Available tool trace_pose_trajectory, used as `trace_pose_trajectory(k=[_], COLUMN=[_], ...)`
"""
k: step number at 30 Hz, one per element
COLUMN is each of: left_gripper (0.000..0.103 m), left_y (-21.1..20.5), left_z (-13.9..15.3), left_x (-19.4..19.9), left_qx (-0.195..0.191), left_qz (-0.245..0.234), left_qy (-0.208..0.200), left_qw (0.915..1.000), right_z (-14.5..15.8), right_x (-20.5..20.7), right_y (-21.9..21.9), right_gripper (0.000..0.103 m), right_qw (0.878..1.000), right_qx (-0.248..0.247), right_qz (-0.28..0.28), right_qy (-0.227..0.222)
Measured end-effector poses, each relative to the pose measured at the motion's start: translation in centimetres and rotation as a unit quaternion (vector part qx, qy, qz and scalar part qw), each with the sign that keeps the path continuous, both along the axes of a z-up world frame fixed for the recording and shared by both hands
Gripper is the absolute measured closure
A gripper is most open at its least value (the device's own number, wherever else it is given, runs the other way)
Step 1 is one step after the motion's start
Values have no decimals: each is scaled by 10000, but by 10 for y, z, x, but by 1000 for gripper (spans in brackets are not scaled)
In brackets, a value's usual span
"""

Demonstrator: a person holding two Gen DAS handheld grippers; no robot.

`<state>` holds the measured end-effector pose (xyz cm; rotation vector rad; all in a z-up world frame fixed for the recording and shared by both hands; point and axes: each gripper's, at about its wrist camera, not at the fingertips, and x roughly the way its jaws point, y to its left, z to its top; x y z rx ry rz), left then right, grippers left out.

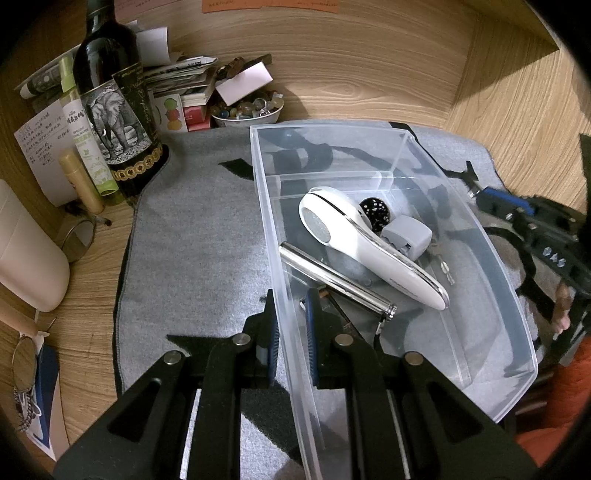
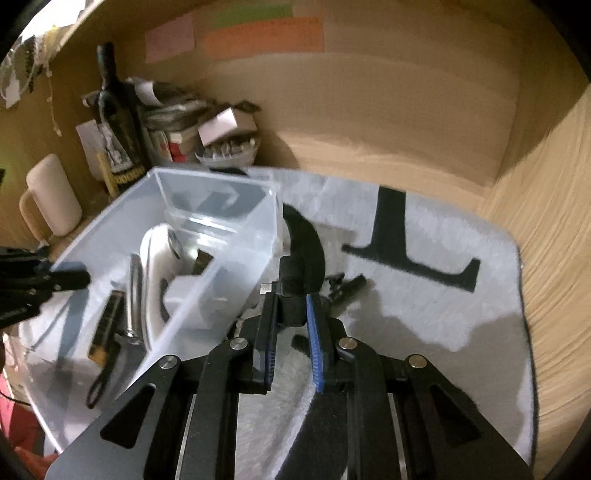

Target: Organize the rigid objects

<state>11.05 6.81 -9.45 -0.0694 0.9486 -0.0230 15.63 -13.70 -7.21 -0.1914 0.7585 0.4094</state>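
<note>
Left gripper (image 1: 291, 325) fingers pinched the clear plastic bin (image 1: 480, 236) wall, right gripper (image 2: 290, 317) fingers held a small black block (image 2: 291, 295) over the grey mat (image 2: 424, 302).

Wood-grain desk (image 1: 369, 48) alcove, wooden back and side walls (image 2: 546, 206). Coloured paper notes (image 2: 258, 33) stuck on back wall. Grey mat (image 1: 192, 229) with black markings covers desktop. Warm indoor light, hard shadows.
</note>
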Motion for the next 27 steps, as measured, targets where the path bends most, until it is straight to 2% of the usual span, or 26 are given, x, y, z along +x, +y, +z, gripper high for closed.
trace_pose_trajectory(k=[8,13,21,27], left_gripper=[92,92,92,92], left_y=[0,0,1,0], left_z=[0,0,1,1], left_x=[0,0,0,0], left_qx=[0,2,13,10], left_qz=[0,0,-10,-7], left_qy=[2,0,0,-1], left_qw=[10000,10000,10000,10000], right_z=[31,36,15,1], right_x=[-14,-22,-20,-14], right_y=[10,26,60,73], right_gripper=[89,89,89,89], right_qw=[9988,9976,9961,9953], right_qx=[194,241,118,54], right_qz=[172,439,869,954], right_qy=[-413,-485,-133,162])
